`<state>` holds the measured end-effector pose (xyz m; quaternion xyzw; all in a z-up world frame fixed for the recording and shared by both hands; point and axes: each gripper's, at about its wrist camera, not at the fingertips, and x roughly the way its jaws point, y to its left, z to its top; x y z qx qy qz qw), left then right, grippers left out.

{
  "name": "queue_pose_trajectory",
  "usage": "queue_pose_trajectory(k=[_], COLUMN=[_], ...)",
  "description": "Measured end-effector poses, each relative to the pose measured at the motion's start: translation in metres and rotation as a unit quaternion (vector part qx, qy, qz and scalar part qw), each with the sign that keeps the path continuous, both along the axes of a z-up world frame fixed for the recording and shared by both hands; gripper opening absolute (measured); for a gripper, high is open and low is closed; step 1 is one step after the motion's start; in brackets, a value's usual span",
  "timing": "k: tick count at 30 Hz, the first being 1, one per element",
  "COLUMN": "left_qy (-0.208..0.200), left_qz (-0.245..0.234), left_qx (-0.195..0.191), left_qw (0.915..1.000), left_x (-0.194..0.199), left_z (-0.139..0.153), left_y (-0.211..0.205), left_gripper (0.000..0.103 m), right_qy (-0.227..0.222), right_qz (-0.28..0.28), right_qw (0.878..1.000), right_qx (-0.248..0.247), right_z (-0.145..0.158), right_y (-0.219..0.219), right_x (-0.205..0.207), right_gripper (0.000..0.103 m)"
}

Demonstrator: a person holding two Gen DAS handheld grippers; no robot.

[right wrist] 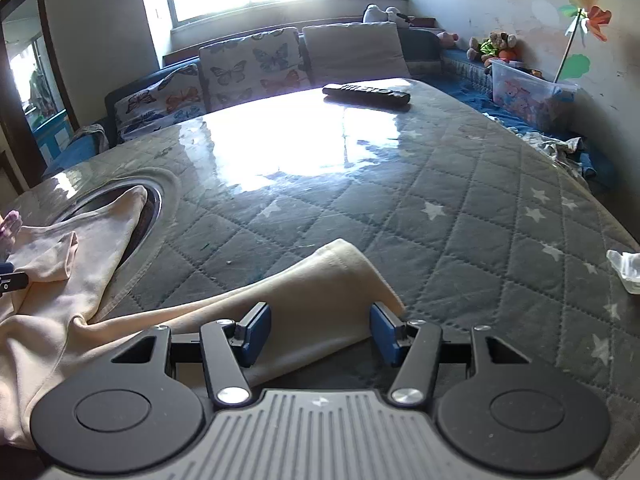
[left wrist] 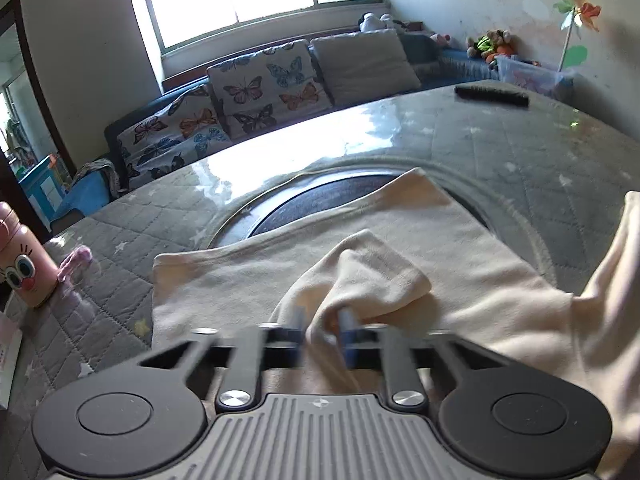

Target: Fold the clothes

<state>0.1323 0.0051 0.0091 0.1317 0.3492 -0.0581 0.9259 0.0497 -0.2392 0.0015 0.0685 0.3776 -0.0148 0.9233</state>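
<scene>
A cream long-sleeved garment (left wrist: pixel 420 240) lies on the grey quilted table cover (left wrist: pixel 120 248), partly over a dark round inset (left wrist: pixel 320 200). My left gripper (left wrist: pixel 322 328) is shut on a bunched fold of one sleeve (left wrist: pixel 372 276), which is held over the garment's body; the view is motion-blurred here. In the right wrist view the other sleeve (right wrist: pixel 320 280) stretches out flat to the right across the cover. My right gripper (right wrist: pixel 320 332) stands open over that sleeve's end, blue pads (right wrist: pixel 256 332) apart and not pressing the cloth. The garment's body (right wrist: pixel 80 248) lies to its left.
A black remote (right wrist: pixel 366 94) lies at the table's far side. A pink bottle (left wrist: pixel 24 264) stands at the left edge, and a clear plastic piece (right wrist: pixel 626 270) at the right edge. A sofa with butterfly cushions (left wrist: pixel 260 88) runs behind the table.
</scene>
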Motion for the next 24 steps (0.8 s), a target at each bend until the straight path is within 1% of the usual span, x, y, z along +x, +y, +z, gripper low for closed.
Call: queue_pose_trajectory(k=[1, 6, 8, 10, 12, 14, 15, 17, 19, 22, 24], left_qy=[-0.003, -0.039, -0.055, -0.072, -0.088, -0.1, -0.104, -0.109, -0.109, -0.1, -0.085], left_qz=[0.006, 0.046, 0.069, 0.1, 0.132, 0.162, 0.178, 0.211, 0.243, 0.284, 0.307], left_qx=[-0.003, -0.031, -0.043, -0.058, -0.071, -0.083, -0.089, -0.096, -0.101, -0.105, -0.112], left_qw=[1.0, 0.9977, 0.9952, 0.9906, 0.9848, 0.9782, 0.9744, 0.9666, 0.9584, 0.9477, 0.9412], left_x=[0.0, -0.011, -0.017, -0.026, -0.037, -0.05, -0.059, -0.076, -0.093, -0.116, -0.128], left_z=[0.001, 0.023, 0.034, 0.047, 0.058, 0.066, 0.069, 0.071, 0.071, 0.063, 0.054], left_y=[0.003, 0.03, 0.045, 0.065, 0.085, 0.105, 0.116, 0.138, 0.158, 0.185, 0.204], left_gripper=[0.007, 0.005, 0.005, 0.005, 0.005, 0.005, 0.005, 0.005, 0.005, 0.005, 0.005], right_qy=[-0.001, -0.003, 0.0, 0.0, -0.001, -0.003, -0.004, -0.006, -0.007, -0.012, -0.018], right_qz=[-0.003, -0.02, -0.023, -0.022, -0.021, -0.019, -0.019, -0.02, -0.023, -0.03, -0.035], right_qw=[1.0, 1.0, 1.0, 1.0, 1.0, 1.0, 1.0, 1.0, 1.0, 0.999, 0.999], right_qx=[-0.002, -0.006, -0.006, -0.004, -0.003, -0.004, -0.005, -0.008, -0.009, -0.013, -0.019], right_z=[0.001, 0.001, -0.001, -0.002, -0.003, -0.004, -0.004, -0.005, -0.006, -0.005, -0.002], right_y=[-0.002, -0.014, -0.016, -0.017, -0.016, -0.016, -0.016, -0.016, -0.017, -0.019, -0.02], right_x=[-0.001, -0.005, -0.004, -0.004, -0.004, -0.002, -0.001, 0.001, 0.001, -0.001, -0.004], right_gripper=[0.06, 0.06, 0.059, 0.057, 0.051, 0.039, 0.036, 0.02, 0.011, 0.006, 0.005])
